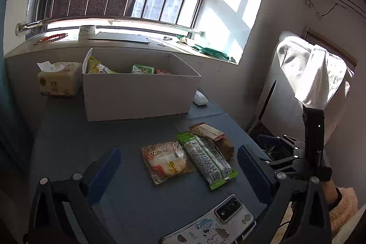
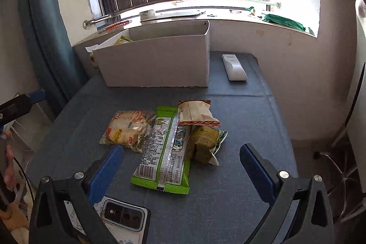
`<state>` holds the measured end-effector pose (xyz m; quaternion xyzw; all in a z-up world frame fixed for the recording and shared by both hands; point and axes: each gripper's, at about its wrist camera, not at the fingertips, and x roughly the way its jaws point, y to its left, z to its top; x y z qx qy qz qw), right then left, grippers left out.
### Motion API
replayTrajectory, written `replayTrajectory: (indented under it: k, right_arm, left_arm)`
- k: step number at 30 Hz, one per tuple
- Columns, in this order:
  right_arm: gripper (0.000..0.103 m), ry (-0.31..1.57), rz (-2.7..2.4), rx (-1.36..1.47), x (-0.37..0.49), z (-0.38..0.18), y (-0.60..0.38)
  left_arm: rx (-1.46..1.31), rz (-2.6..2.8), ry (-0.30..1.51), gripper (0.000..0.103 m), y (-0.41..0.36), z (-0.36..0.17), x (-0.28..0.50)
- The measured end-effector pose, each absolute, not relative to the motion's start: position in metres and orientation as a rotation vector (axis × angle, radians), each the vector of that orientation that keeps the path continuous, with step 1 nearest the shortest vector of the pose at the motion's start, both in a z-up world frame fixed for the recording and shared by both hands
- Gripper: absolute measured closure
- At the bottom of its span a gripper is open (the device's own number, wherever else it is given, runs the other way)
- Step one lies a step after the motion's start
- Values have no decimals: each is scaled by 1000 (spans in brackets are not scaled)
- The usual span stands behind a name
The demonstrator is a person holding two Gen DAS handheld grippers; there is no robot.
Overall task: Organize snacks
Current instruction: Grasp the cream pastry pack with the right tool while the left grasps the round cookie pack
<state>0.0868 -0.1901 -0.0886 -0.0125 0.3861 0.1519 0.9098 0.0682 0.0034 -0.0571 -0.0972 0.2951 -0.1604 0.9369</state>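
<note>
Left gripper point(image 1: 178, 173): blue pads spread wide, holding nothing, above the table's near edge.
Right gripper point(image 2: 181, 168): likewise spread, empty, aimed at the snacks.
Long green foil snack packet point(image 2: 163, 150): flat on the blue table mat point(image 2: 240, 175); long axis runs toward the white cardboard box point(image 2: 157, 61).
Clear-wrapped bread packet point(image 2: 127, 128): just left, touching it.
Box: already holds packets, likely the destination.

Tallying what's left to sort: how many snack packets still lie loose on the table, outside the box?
3, clustered mid-table: clear bread packet leftmost, long green packet in the middle, brown-and-olive packet partly under its right edge. Others sit in the white box; some may be hidden.
</note>
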Motion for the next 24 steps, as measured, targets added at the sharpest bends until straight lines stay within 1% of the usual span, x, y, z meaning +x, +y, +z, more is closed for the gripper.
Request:
replayTrajectory:
  k: [5, 11, 15, 19, 20, 21, 22, 24]
  right_arm:
    - [0, 856, 322, -30, 122, -100, -186]
    - [0, 907, 336, -104, 164, -117, -172]
    - [0, 972, 365, -73, 188, -129, -174]
    - [0, 998, 351, -85, 201, -138, -174]
    - [10, 1006, 352, -88, 203, -141, -173]
    - [26, 1005, 359, -79, 204, -141, -174]
    - [54, 1010, 363, -69, 205, -143, -175]
    - [56, 1020, 353, -51, 206, -141, -178]
  left_arm:
    - [-149, -335, 615, 0, -4, -59, 64]
    - [-118, -362, 648, 0, -8, -69, 57]
    - [-130, -357, 663, 0, -3, -74, 56]
    - [-146, -346, 673, 0, 3, -79, 58]
    - [-149, -343, 674, 0, 4, -80, 58]
    - [-150, -342, 679, 0, 5, -81, 59]
    - [-148, -342, 685, 0, 5, -82, 60]
    - [-139, -331, 694, 0, 4, -84, 61]
